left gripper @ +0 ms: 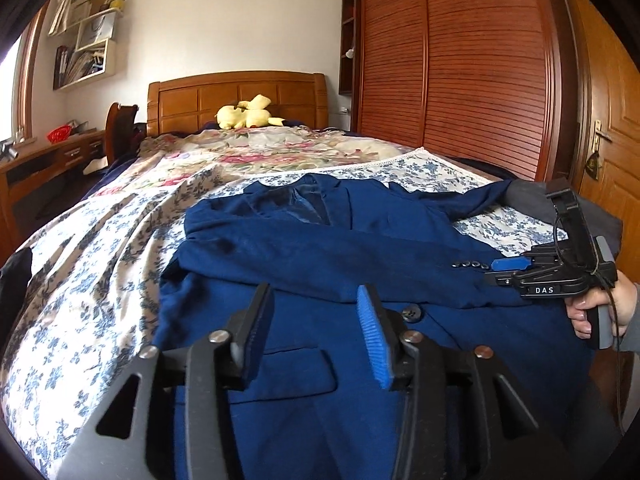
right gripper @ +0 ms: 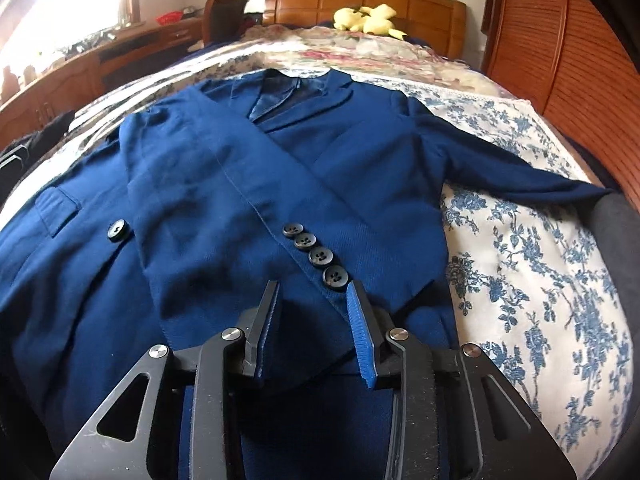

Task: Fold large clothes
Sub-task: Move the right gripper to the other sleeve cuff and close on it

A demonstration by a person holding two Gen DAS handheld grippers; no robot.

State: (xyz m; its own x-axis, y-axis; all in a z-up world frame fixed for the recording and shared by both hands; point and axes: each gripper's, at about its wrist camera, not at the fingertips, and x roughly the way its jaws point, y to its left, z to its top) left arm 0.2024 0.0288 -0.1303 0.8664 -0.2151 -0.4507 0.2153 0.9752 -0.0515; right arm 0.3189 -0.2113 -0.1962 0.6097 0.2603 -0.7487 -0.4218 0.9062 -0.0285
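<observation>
Navy blue jacket (right gripper: 224, 168) on blue-flowered white bedspread (right gripper: 528, 264).

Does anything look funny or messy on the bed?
Nothing looks broken or spilled. The blue jacket is lopsided: one sleeve is folded across its front, while the other sleeve sticks out sideways over the flowery bedspread.

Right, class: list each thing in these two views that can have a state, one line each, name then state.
blue jacket: flat on the bed, front up, partly folded
left sleeve: folded across the chest
right sleeve: stretched out sideways
left gripper: open, empty
right gripper: open over the cuff
wardrobe doors: shut
</observation>
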